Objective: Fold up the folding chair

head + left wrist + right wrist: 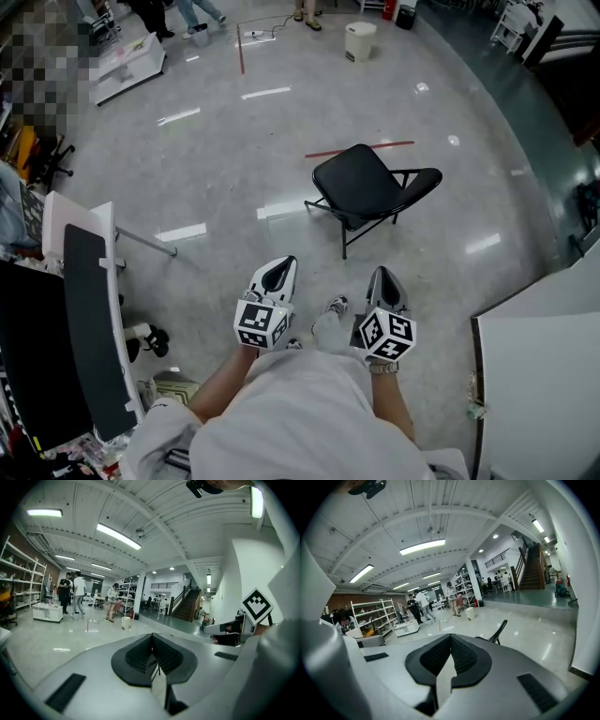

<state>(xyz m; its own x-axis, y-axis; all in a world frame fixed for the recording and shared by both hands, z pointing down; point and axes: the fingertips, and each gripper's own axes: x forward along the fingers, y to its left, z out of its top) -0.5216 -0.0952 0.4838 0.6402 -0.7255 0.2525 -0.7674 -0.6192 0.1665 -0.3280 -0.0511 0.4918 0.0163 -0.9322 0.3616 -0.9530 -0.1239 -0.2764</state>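
The jaws of the left gripper [152,643] are pressed together with nothing between them, and those of the right gripper [450,641] are the same, closed and empty. The two are held side by side in front of the person [300,412], pointing slightly down at the floor [216,169] ahead. The folding chair [370,187] stands unfolded on that glossy grey floor, well apart from both grippers and a little to their right, its black seat and back spread open. A strip of red tape [361,150] lies just behind it. Farther off sits a white bucket [360,40], and a white table [544,375] edges in at the right.
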